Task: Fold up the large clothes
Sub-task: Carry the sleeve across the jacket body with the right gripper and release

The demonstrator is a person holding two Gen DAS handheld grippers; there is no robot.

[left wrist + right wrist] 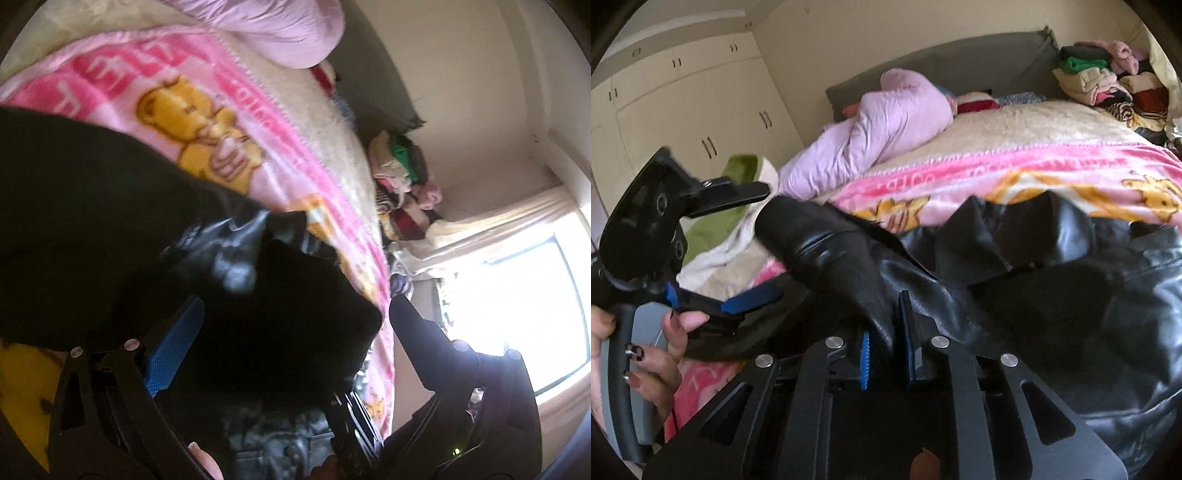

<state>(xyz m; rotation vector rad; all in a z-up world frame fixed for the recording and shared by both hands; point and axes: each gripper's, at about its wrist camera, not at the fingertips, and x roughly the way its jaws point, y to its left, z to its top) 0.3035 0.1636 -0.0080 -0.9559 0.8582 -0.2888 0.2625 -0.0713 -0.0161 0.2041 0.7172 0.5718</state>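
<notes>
While the right gripper pinches a fold of the black leather jacket between nearly closed blue pads at lower centre, the left gripper stands wide open around the jacket's dark cloth, gripping nothing; the jacket sprawls across the pink bear blanket on the bed

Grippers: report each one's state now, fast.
Left gripper: open, black leather jacket between the fingers, not pinched.
Right gripper: shut on the jacket.

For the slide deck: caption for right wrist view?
Right tool pinches black leather jacket on pink blanket; left tool open.
</notes>
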